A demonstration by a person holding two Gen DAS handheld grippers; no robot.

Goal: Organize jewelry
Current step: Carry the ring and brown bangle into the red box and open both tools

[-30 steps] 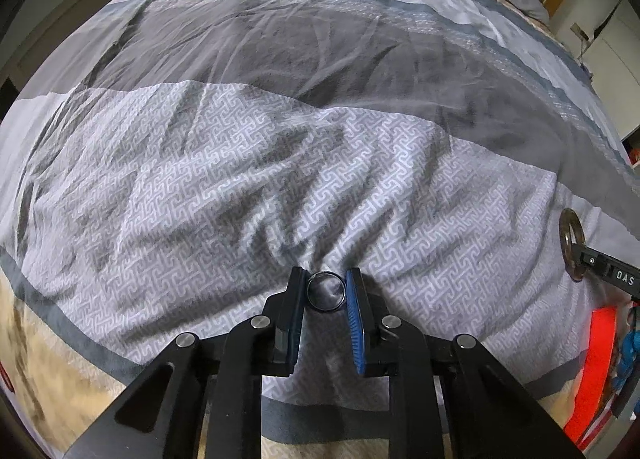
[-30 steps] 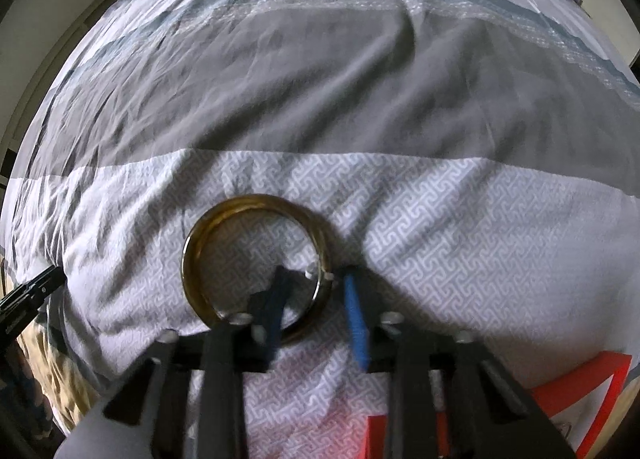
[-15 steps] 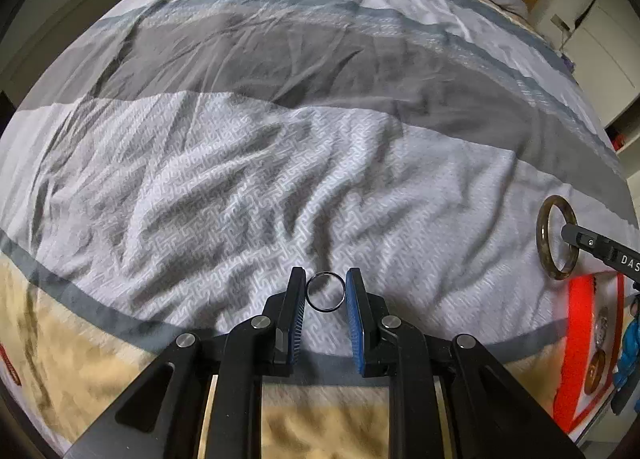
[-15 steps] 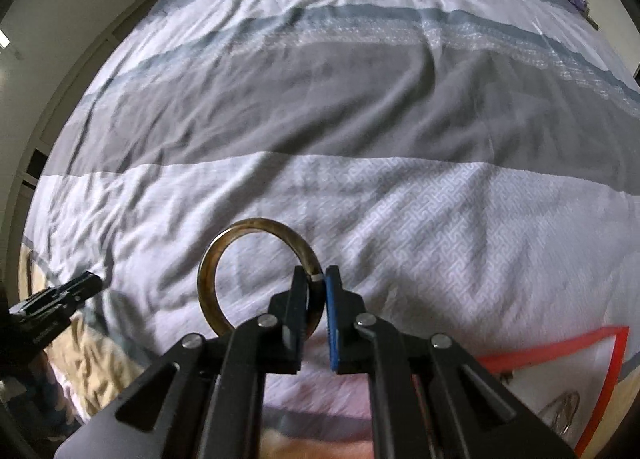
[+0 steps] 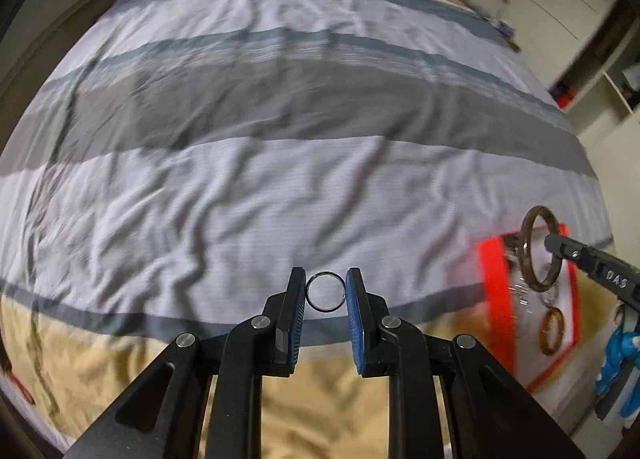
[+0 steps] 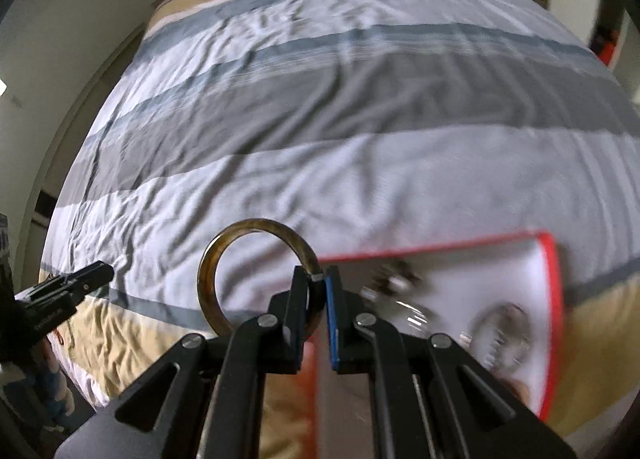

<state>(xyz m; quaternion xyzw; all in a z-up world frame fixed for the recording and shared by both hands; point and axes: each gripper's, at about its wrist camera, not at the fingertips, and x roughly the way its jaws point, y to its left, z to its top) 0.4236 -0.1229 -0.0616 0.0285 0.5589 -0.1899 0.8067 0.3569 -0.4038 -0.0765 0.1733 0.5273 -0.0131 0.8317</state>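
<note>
The jewelry in my two grippers consists of a small dark metal ring (image 5: 325, 292) and a larger brown bangle (image 6: 256, 279). I take the red-edged tray (image 6: 554, 299) as the reference landmark; it lies on the striped bedcover (image 5: 280, 199) near the cover's near edge. My left gripper (image 5: 325, 299) holds the ring clamped between its two pads, one pad against each side of the band, with the ring's opening facing the camera. The ring hangs above the bedcover, well to the left of the tray in the left wrist view. My right gripper (image 6: 318, 291) has its fingers nearly together, pinched on the rim of the bangle at a pale spot on the band. The bangle stands upright and projects up and to the left from the pads. In the right wrist view the bangle sits over the tray's left edge, above the tray surface and not touching it. In the left wrist view the same bangle (image 5: 540, 255) appears in front of the tray's far corner. The tray's white surface carries several other pieces: a brown ring-shaped piece (image 5: 552, 331) and some silvery items (image 6: 502, 329), the latter too blurred to identify. The left gripper's black tip (image 6: 80, 279) is visible well to the left of the tray.
</note>
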